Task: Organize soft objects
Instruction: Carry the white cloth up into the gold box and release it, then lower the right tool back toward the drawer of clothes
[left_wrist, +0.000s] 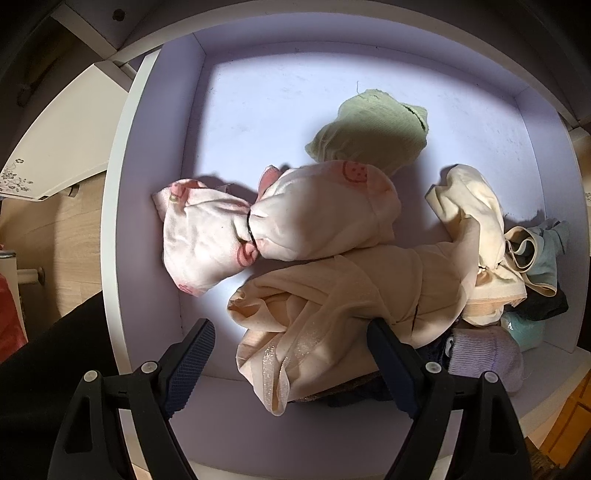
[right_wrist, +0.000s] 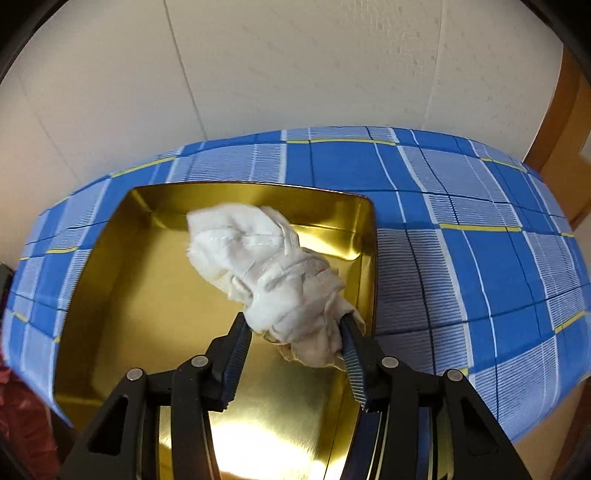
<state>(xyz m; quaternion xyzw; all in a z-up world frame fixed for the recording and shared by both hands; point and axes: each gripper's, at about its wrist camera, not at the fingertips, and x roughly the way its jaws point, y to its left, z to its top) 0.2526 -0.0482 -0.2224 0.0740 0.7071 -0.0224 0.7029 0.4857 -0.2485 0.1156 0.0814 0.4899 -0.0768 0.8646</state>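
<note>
In the left wrist view an open white drawer holds soft clothes: a pink printed bundle tied with a black band, a green piece, a peach garment, a cream piece and small socks at the right. My left gripper is open, its fingers astride the near end of the peach garment. In the right wrist view my right gripper is shut on a white cloth bundle, held over a gold metal tray.
The gold tray sits on a blue checked cloth against a pale wall. Wooden floor and white furniture lie left of the drawer. The far half of the drawer floor is bare.
</note>
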